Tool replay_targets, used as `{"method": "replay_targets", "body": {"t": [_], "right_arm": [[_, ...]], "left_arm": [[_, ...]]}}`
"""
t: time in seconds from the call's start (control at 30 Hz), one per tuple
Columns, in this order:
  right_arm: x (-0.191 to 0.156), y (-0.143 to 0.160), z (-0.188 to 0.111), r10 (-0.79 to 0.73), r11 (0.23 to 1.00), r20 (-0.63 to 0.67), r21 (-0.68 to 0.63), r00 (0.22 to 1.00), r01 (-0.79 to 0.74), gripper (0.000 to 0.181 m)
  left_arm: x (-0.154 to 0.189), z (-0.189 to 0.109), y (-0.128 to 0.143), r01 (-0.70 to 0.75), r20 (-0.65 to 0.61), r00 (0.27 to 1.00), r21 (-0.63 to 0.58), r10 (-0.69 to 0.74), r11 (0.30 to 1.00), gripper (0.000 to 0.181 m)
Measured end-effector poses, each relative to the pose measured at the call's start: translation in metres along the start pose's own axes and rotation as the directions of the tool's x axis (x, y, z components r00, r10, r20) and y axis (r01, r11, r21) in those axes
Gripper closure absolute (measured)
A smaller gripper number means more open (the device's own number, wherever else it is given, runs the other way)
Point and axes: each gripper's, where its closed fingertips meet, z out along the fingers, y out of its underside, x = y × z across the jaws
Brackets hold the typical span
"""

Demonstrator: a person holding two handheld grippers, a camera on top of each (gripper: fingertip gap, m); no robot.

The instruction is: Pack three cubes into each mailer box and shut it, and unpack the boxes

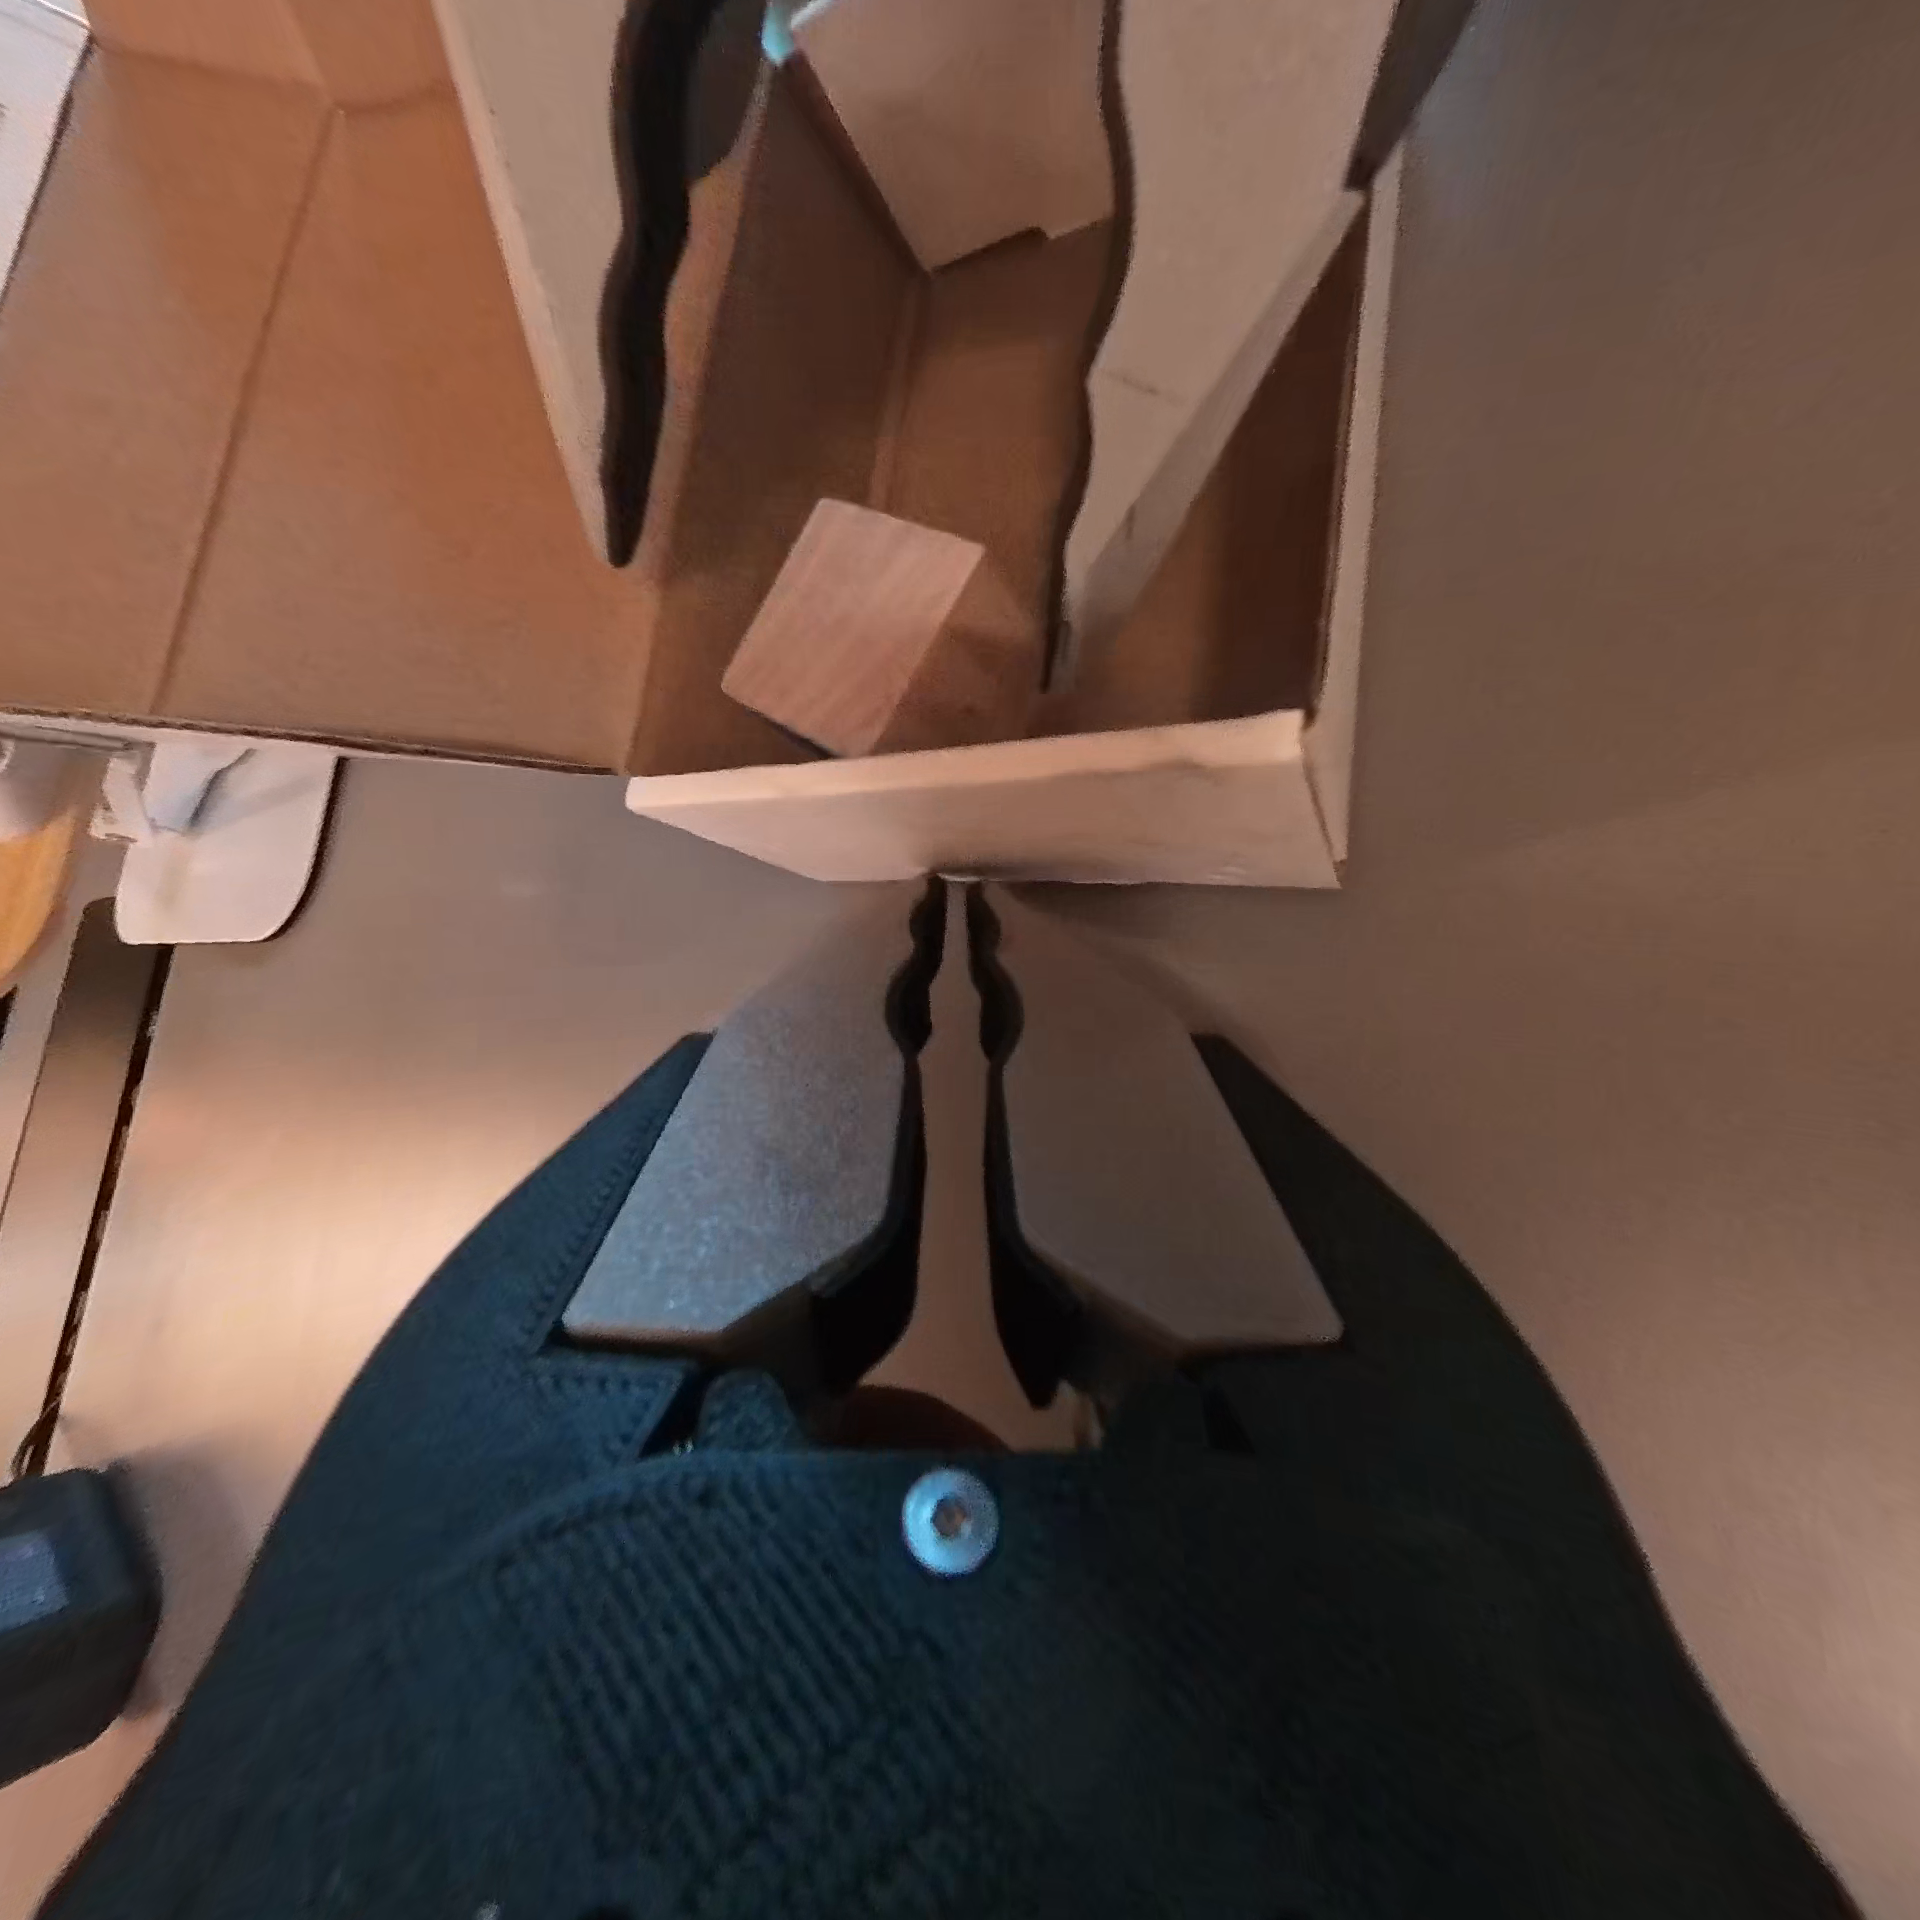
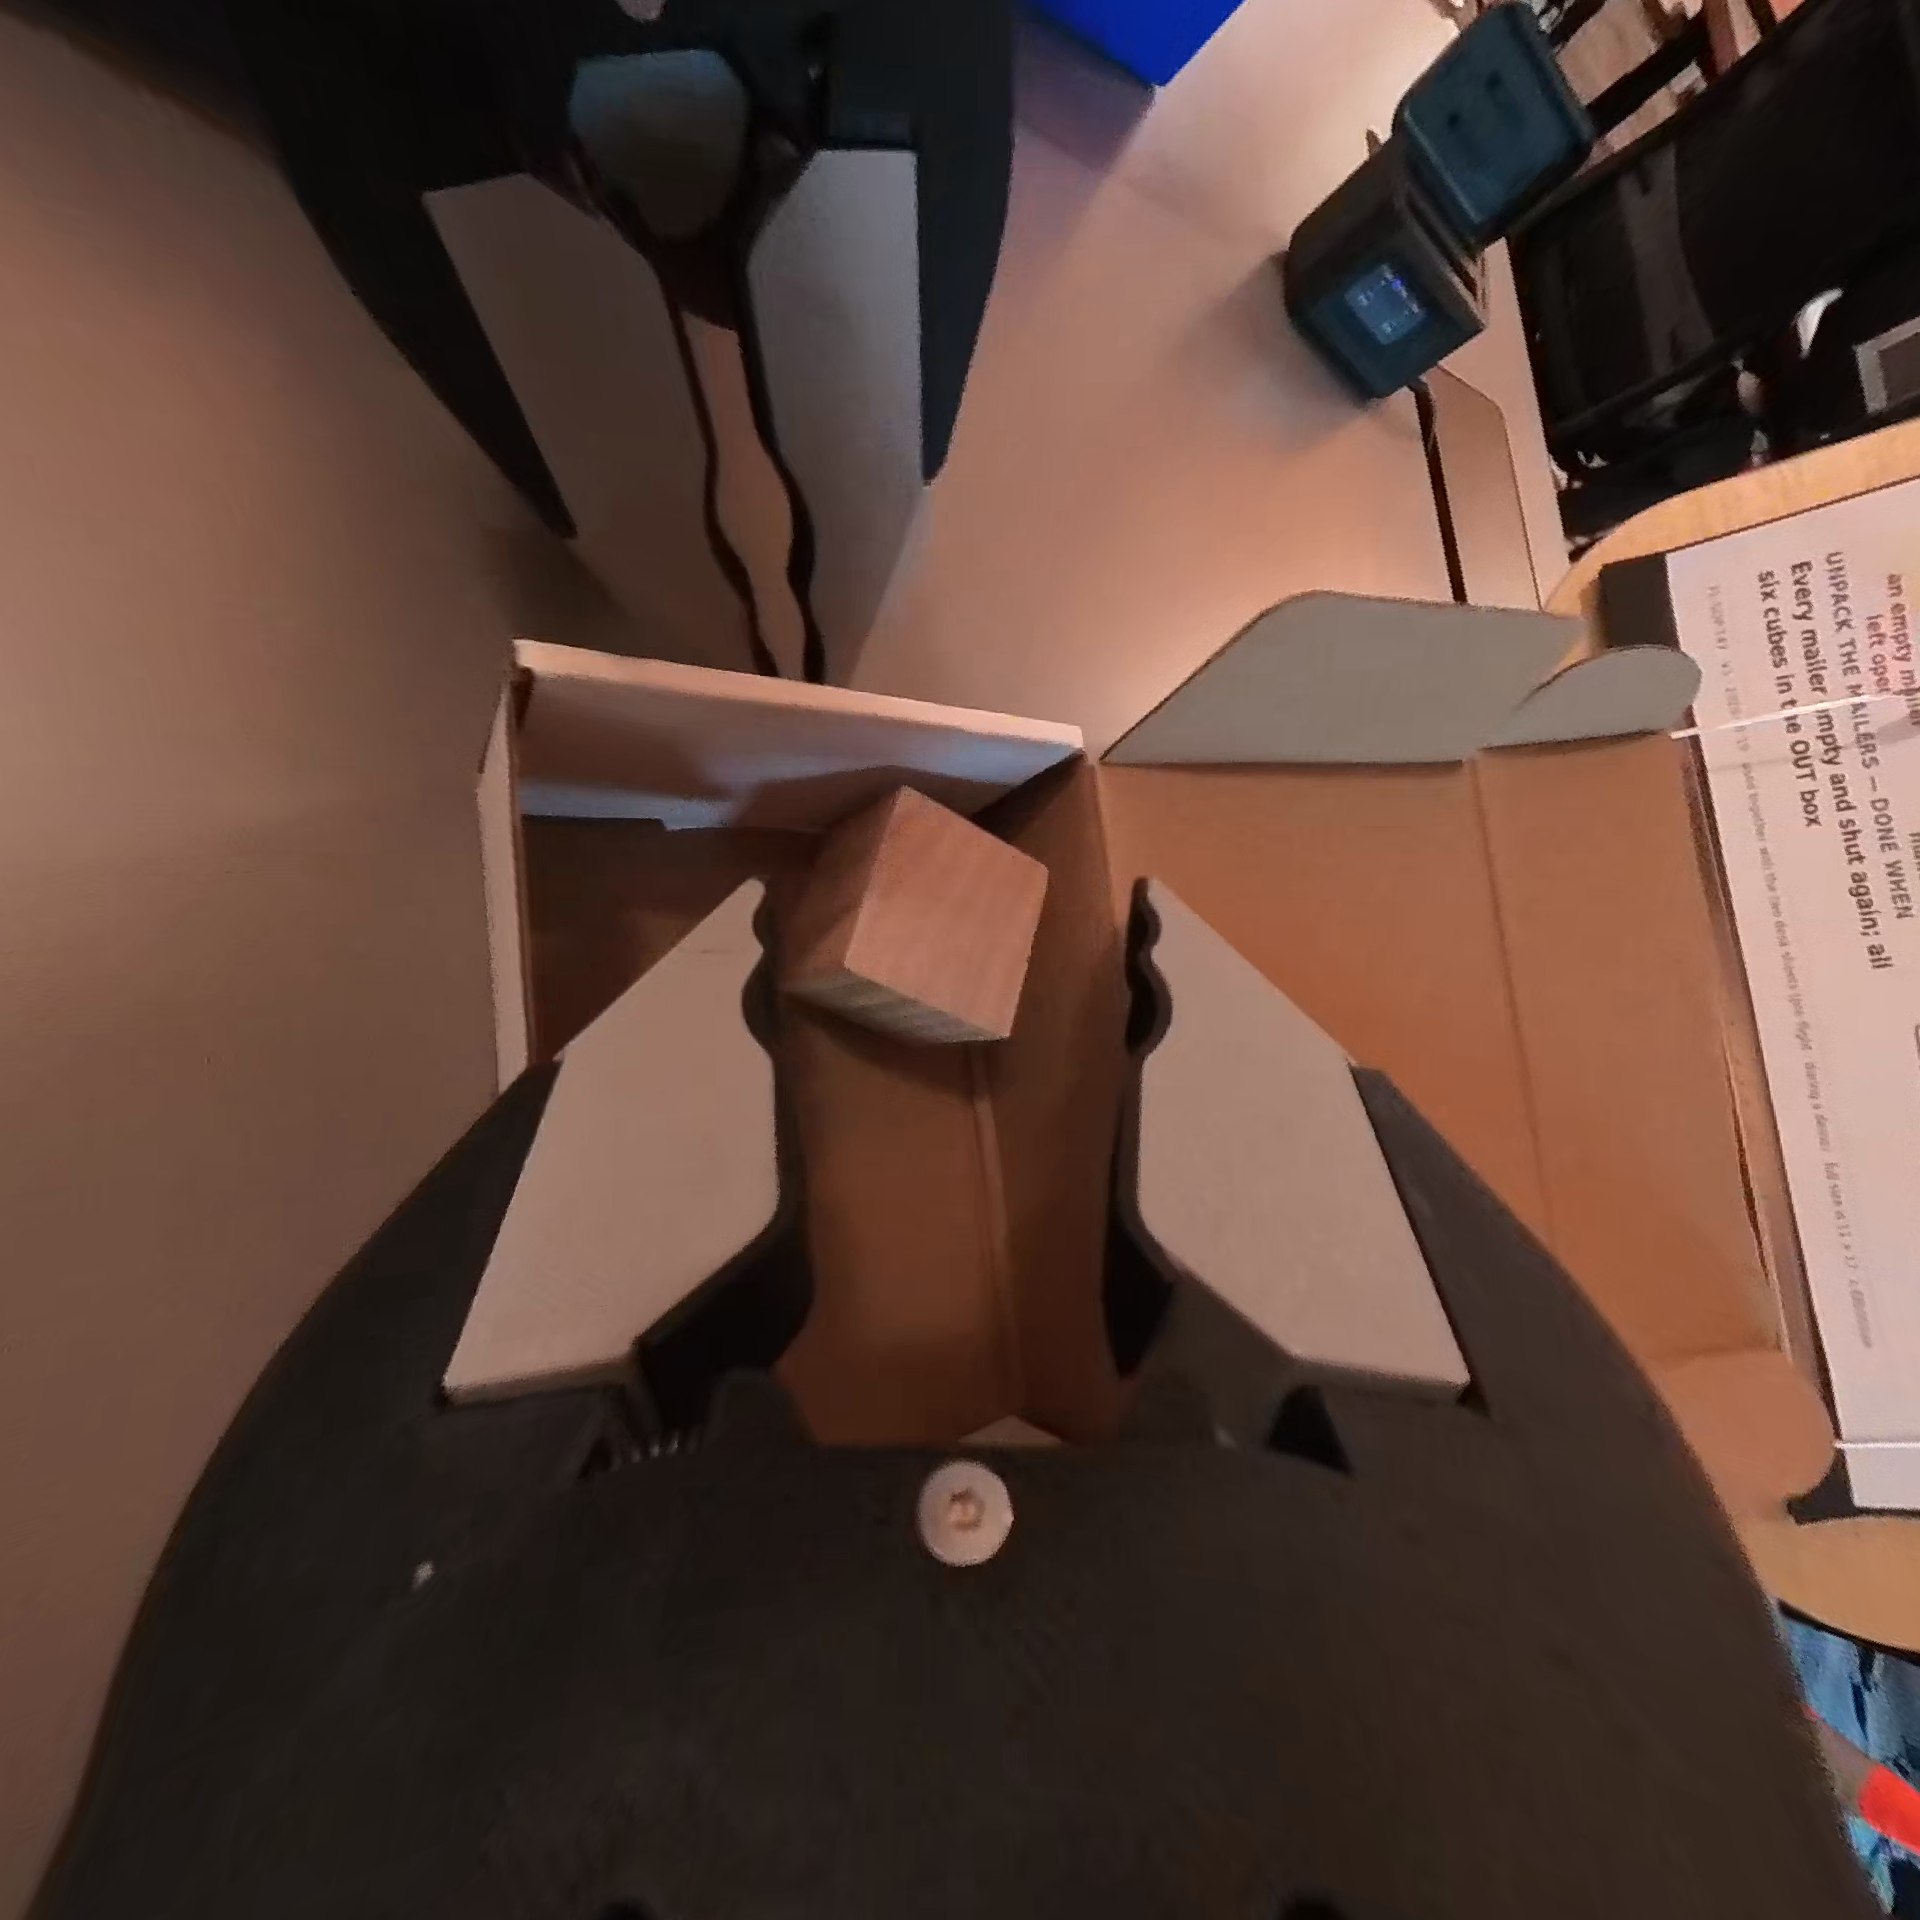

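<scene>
Just one wooden cube visible, tilted inside one open mailer box. Left gripper pinched onto box front wall. Right gripper spread wide above cube, holding nothing.

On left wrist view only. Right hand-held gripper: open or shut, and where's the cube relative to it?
Observer: Open. In the right wrist view the right hand-held gripper straddles the tilted wooden cube inside the mailer box. One finger is close beside the cube and the other stands clear of it.
Operator: Anything beyond the lid?
Observer: The lid lies open and flat. A printed sheet lies along its outer edge, on a round wooden table.
</scene>
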Motion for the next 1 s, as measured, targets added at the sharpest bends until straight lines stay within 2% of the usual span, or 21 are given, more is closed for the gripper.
{"method": "replay_targets", "body": {"t": [0.13, 0.23, 0.33, 0.47, 0.57, 0.77, 1.0], "right_arm": [[0.012, 0.000, -0.010, 0.041, 0.999, -0.025, 0.036, 0.999, -0.040, 0.130], [0.015, 0.007, -0.020, 0.061, 0.998, 0.008, 0.031, 0.998, -0.061, 0.164], [0.009, 0.023, -0.022, 0.049, 0.998, 0.062, -0.030, 0.997, -0.047, 0.181], [0.001, 0.045, -0.014, 0.013, 0.989, 0.095, -0.149, 0.995, 0.001, 0.181], [0.005, 0.047, -0.005, -0.050, 0.980, 0.028, -0.192, 0.998, 0.054, 0.181], [0.017, 0.023, -0.003, -0.072, 0.991, -0.088, -0.116, 0.994, 0.061, 0.181], [0.047, 0.028, -0.016, 0.048, 0.996, -0.187, -0.063, 0.981, -0.061, 0.181]], "left_arm": [[0.001, 0.001, 0.002, 0.004, -0.011, 1.000, -0.006, -0.004, 1.000, 0.179], [0.001, 0.000, 0.003, 0.006, -0.007, 1.000, -0.007, -0.006, 1.000, 0.179], [0.000, 0.000, 0.004, 0.006, -0.006, 1.000, -0.010, -0.006, 1.000, 0.179], [0.000, 0.001, 0.001, -0.002, 0.005, 1.000, 0.000, 0.002, 1.000, 0.177], [0.000, 0.002, 0.002, -0.010, 0.006, 1.000, -0.005, 0.010, 1.000, 0.176], [0.000, 0.003, 0.001, 0.006, 0.005, 1.000, -0.001, -0.006, 1.000, 0.177], [-0.003, 0.002, 0.004, 0.046, 0.010, 0.999, -0.005, -0.046, 0.999, 0.174]]}}
